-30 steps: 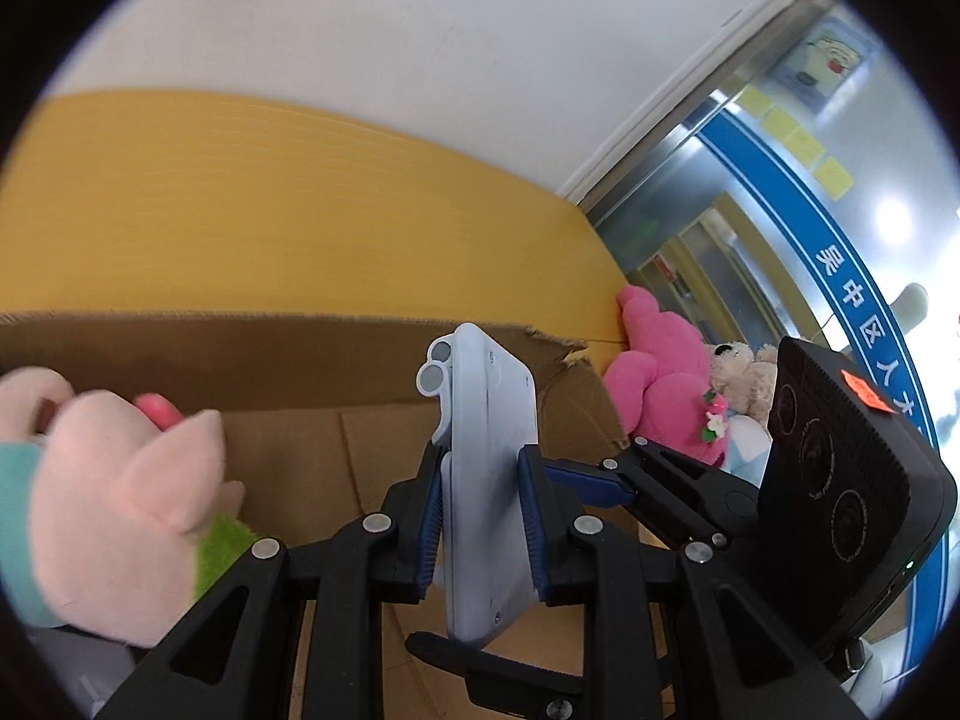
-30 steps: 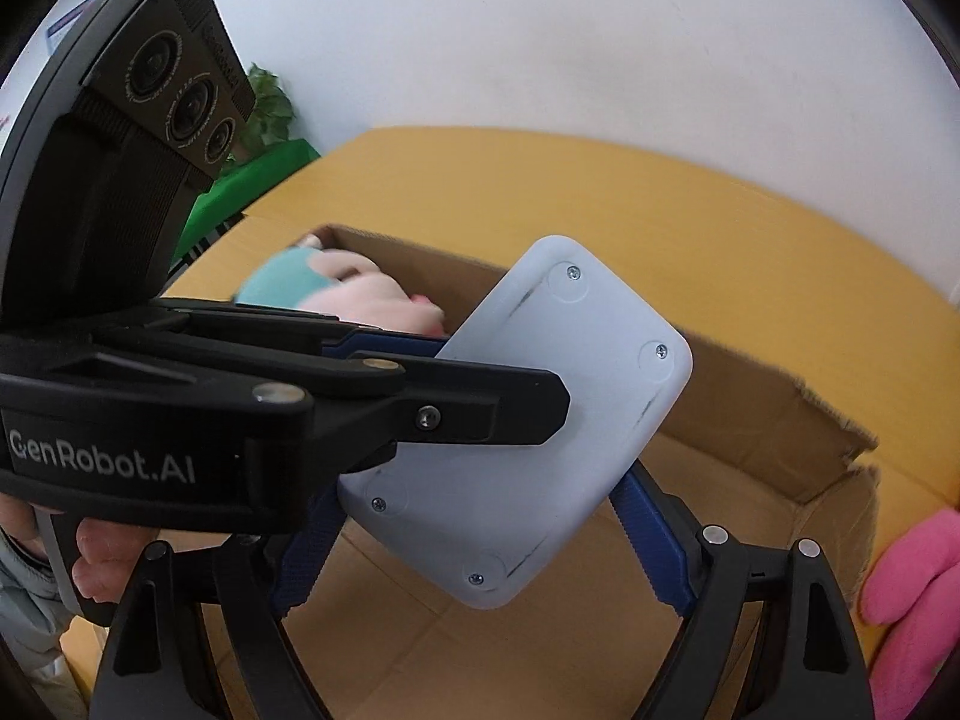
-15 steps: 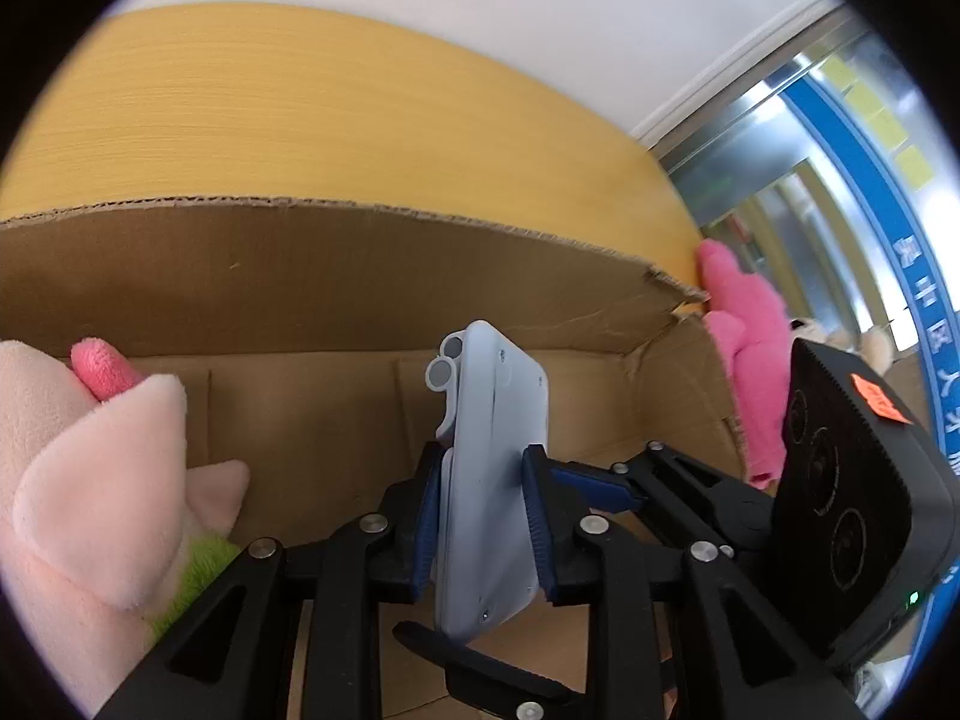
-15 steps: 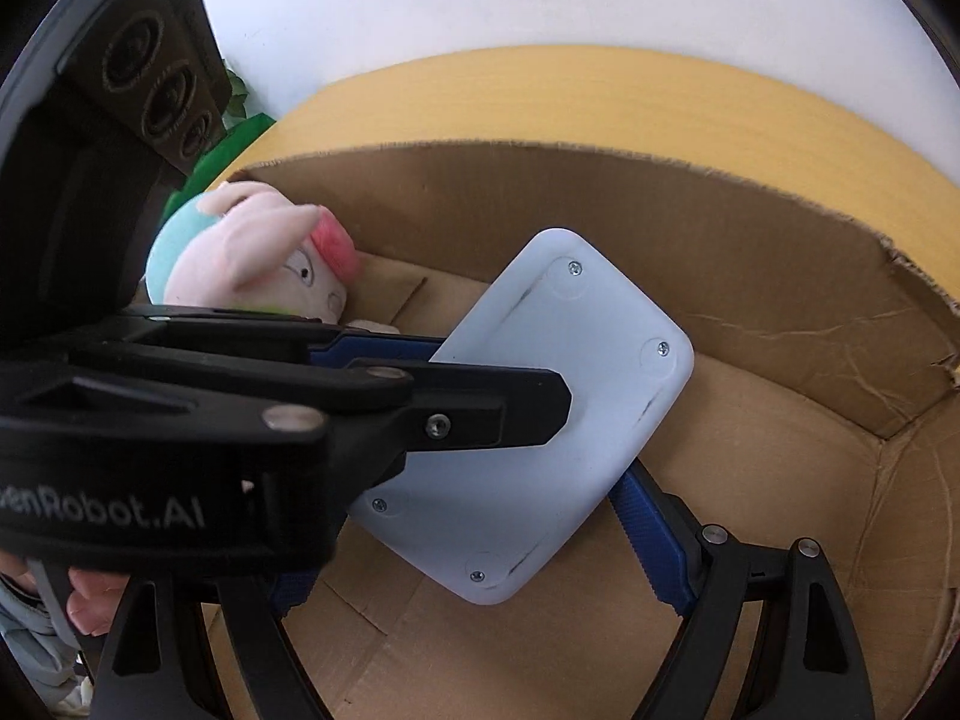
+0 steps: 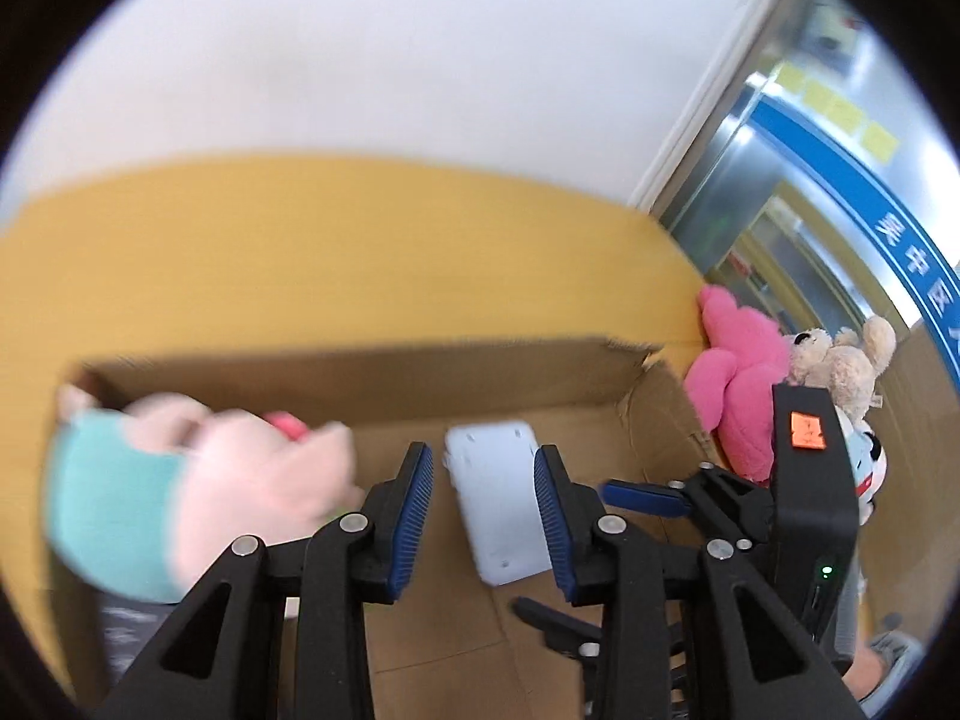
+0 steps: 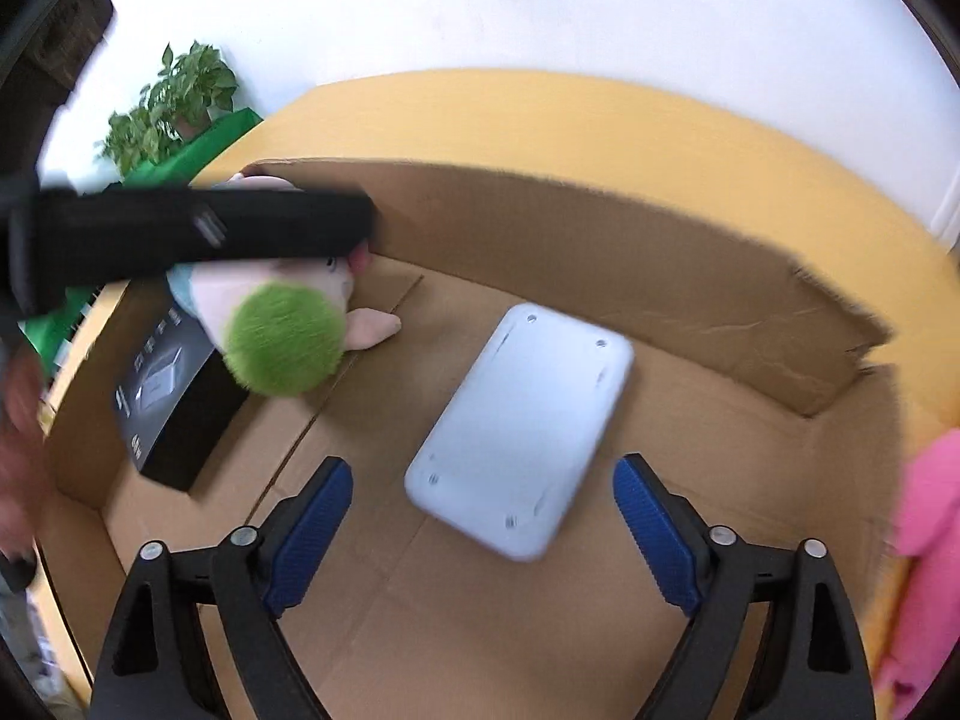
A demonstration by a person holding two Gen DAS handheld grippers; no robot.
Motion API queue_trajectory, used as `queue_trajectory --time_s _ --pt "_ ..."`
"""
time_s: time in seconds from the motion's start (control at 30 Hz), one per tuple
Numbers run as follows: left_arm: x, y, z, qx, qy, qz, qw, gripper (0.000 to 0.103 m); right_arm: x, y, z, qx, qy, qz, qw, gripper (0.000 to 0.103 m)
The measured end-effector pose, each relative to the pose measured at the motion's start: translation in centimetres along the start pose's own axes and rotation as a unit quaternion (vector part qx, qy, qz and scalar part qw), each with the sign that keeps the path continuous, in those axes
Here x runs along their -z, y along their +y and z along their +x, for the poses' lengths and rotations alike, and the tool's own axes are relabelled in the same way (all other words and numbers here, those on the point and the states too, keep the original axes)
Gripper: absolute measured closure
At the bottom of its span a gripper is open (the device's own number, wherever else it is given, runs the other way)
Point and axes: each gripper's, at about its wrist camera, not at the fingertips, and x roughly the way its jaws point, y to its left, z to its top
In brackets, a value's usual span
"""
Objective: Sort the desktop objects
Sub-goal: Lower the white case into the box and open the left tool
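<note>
Your pale blue-grey device point(image 6: 521, 429) lies flat on the floor of the cardboard box point(image 6: 600, 240), beyond the fingertips of both grippers and touching neither. Your left gripper point(image 5: 483, 510) has its jaws spread, and the device shows in the gap between them, apart from both blue pads. Your right gripper point(image 6: 483, 519) likewise has its jaws spread wide, with the device just ahead of the opening, tilted diagonally across the box floor.

Also in the box: a pink plush pig point(image 6: 282, 324) with a green tuft sits at the left end, against the far wall, and a black carton point(image 6: 171, 402) leans beside it.

The box rests on a yellow desk point(image 6: 600, 120). A pink plush point(image 5: 741, 378) and a beige teddy bear point(image 5: 840, 360) sit outside the box at its right end. A white wall point(image 5: 420, 60) stands behind the desk, a potted plant point(image 6: 174, 96) at its left and a glazed door with a blue band point(image 5: 840, 168) at the right
</note>
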Motion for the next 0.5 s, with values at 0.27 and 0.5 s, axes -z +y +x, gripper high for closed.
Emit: queue_trajectory --time_s 0.27,0.5 --pt "6.0 -1.9 -14.9 -0.113 -0.183 0.076 0.9736 0.020 3.5 6.5 -9.6 0.052 -0.125 -0.007 0.991 0.000" --pt "12.8 -2.9 -19.6 -0.151 -0.207 0.093 0.9622 0.019 8.9 9.3 -16.6 0.103 -0.198 0.021 0.975 0.000"
